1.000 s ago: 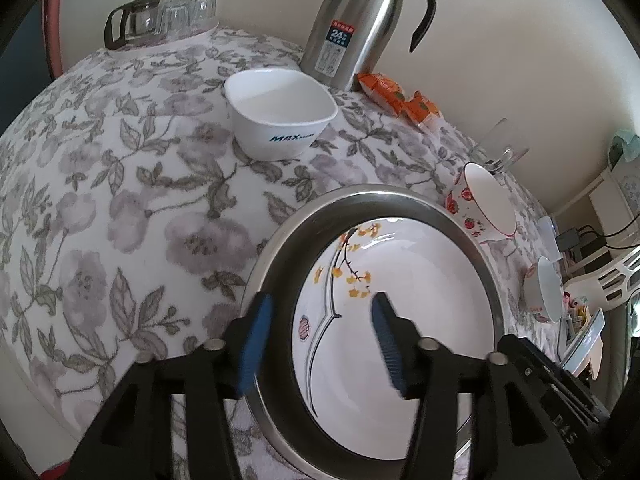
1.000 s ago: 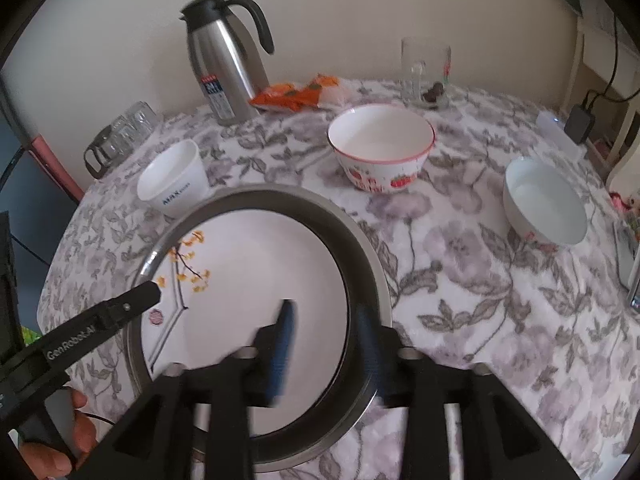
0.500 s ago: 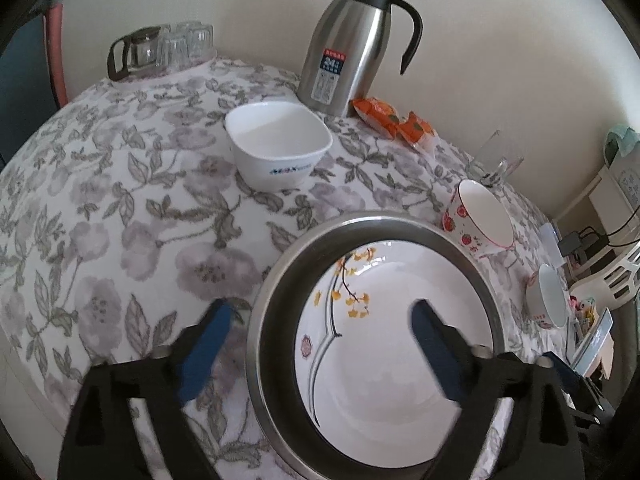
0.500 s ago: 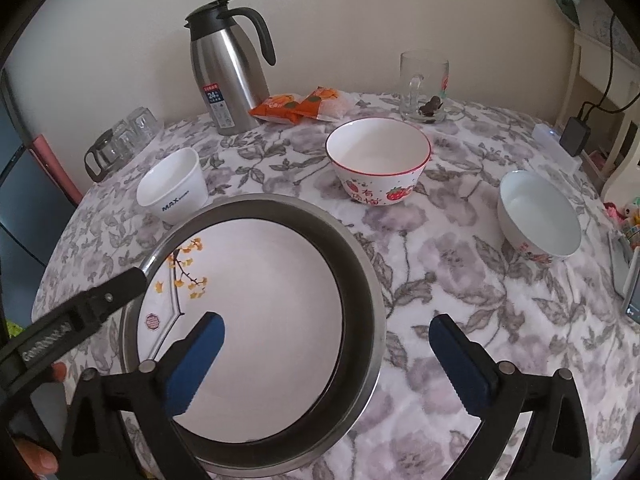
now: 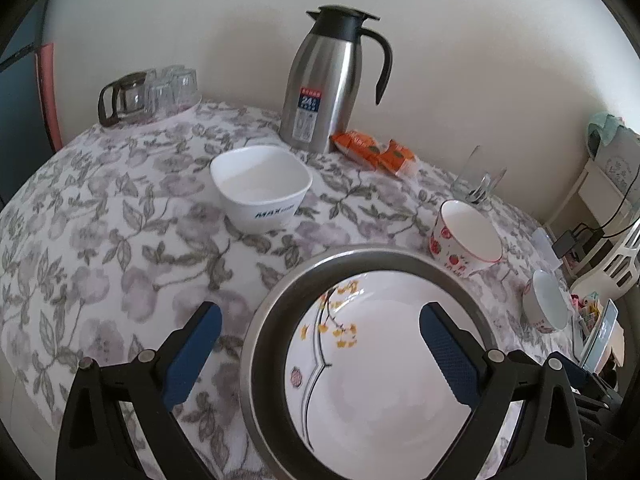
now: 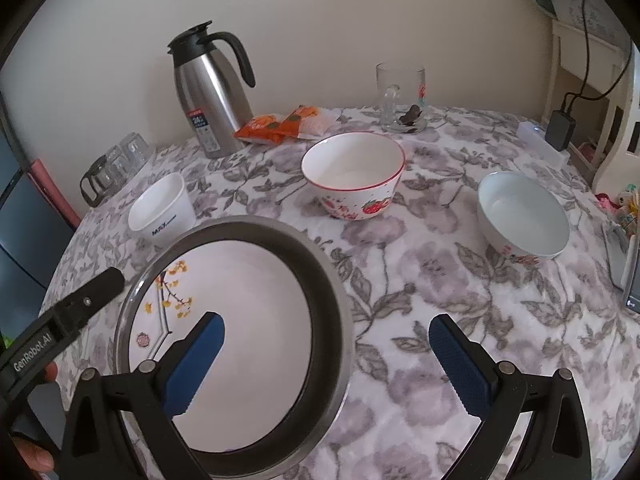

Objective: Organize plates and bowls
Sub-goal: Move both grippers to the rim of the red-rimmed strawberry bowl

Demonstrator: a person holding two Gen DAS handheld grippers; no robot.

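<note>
A: Where are the dishes found on the table (image 6: 420, 280)?

B: The plate (image 6: 248, 300) is nested in the steel pan (image 6: 340, 312), just below both grippers. Three bowls are left apart beyond it.

A: And the grippers?

B: Both have just been opened wide; nothing is pinched. The strawberry bowl (image 6: 354, 176) is nearer the right gripper (image 6: 326, 360), the square bowl (image 5: 262, 192) nearer the left gripper (image 5: 320, 352).

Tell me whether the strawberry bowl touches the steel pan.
Apart. The right wrist view shows tablecloth between the strawberry bowl and the steel pan.
</note>
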